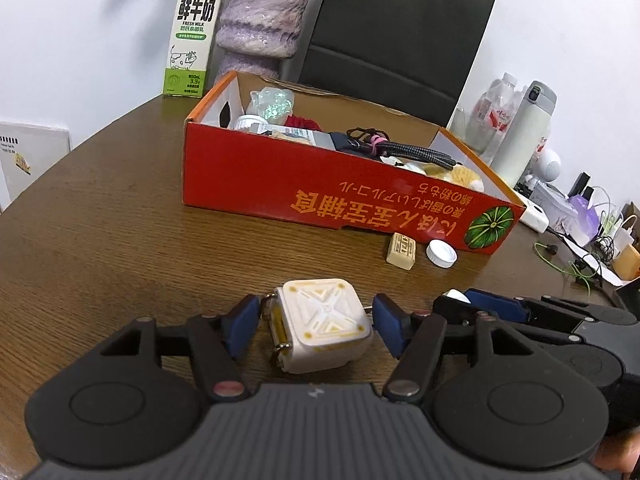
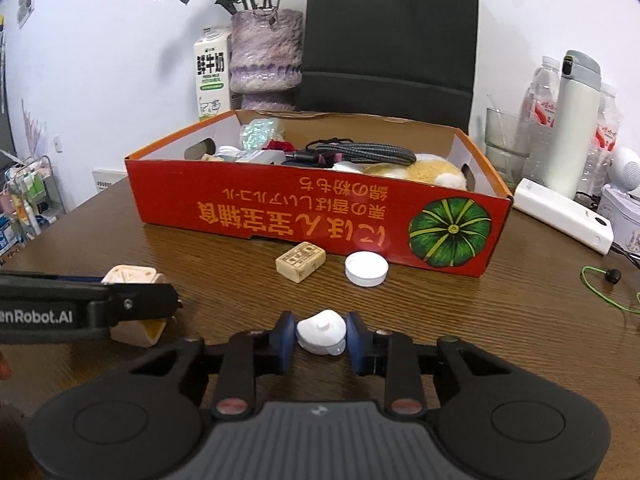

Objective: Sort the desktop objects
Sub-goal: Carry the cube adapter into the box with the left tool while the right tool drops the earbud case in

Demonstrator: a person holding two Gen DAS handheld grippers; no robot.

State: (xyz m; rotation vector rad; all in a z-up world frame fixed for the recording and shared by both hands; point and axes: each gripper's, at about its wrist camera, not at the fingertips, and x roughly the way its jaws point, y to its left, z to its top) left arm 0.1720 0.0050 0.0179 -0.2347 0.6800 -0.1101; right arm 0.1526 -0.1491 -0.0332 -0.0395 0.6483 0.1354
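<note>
We're in what looks like a home room, probably a dining or living corner: brown wooden table (image 2: 120, 232), milk carton (image 2: 212, 74), purple vase (image 2: 266, 54) of dried flowers, black chair (image 2: 390, 36), and a cluttered rack (image 2: 28, 204), blurry, at the left.

My left gripper (image 1: 316, 322) straddles a square case (image 1: 324, 324) on the table (image 1: 120, 240), a gap on each side. Just to its right, my right gripper (image 2: 320, 336) has its pads against a small lid (image 2: 321, 330). Ahead of both lie a small block (image 2: 301, 261) and, right of it, a bottle cap (image 2: 366, 268), both just before the box (image 2: 280, 204). Behind the box stand a milk carton (image 2: 212, 72) and a vase (image 2: 266, 56).
</note>
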